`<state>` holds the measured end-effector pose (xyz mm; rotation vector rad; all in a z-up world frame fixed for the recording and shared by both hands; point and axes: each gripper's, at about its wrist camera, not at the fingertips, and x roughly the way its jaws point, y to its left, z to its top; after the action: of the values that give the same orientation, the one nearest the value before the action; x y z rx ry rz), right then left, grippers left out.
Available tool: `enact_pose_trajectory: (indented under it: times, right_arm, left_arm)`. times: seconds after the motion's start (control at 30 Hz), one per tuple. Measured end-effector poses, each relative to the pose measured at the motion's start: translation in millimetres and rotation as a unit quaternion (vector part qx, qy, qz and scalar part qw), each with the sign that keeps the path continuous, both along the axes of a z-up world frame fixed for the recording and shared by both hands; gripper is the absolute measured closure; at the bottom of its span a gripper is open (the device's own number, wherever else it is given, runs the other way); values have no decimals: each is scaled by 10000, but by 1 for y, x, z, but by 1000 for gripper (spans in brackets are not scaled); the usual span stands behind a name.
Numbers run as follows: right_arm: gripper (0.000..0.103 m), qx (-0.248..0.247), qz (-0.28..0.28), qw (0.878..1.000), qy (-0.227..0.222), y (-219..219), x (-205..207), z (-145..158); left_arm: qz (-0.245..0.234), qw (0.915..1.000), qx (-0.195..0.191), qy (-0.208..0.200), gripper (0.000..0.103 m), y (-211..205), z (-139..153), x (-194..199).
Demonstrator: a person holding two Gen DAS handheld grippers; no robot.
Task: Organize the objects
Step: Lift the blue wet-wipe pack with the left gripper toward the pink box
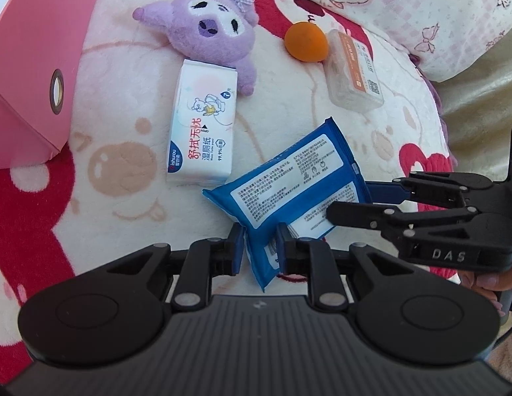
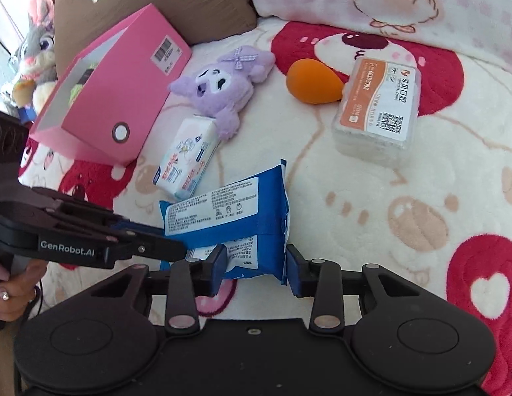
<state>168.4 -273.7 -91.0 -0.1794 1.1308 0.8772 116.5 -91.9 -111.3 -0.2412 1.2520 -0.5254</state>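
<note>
A blue wipes pack (image 1: 289, 178) (image 2: 229, 211) is lifted slightly off the blanket, label side up. My left gripper (image 1: 260, 247) (image 2: 166, 239) is shut on its near corner. My right gripper (image 2: 256, 260) (image 1: 350, 199) grips the pack's other end, one pad on each side. Beyond it lie a white wipes pack (image 1: 203, 125) (image 2: 186, 158), a purple plush toy (image 1: 216, 29) (image 2: 223, 82), an orange egg-shaped sponge (image 1: 305, 41) (image 2: 312, 81) and a clear plastic box with an orange label (image 1: 353, 72) (image 2: 378, 109).
An open pink box (image 1: 34, 66) (image 2: 117, 82) lies tilted at the left on the cream and red blanket (image 2: 388, 214). Behind it are a brown cushion (image 2: 157, 0) and a grey rabbit plush (image 2: 34, 52). A pink patterned pillow (image 1: 421, 6) lines the back.
</note>
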Motion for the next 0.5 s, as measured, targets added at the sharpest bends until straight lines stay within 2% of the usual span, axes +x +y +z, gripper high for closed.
enact_pose_trajectory:
  times: [0.5]
  right_arm:
    - [58, -200, 44, 9995, -228, 9, -20, 13]
  left_arm:
    - [-99, 9997, 33, -222, 84, 0, 19, -15]
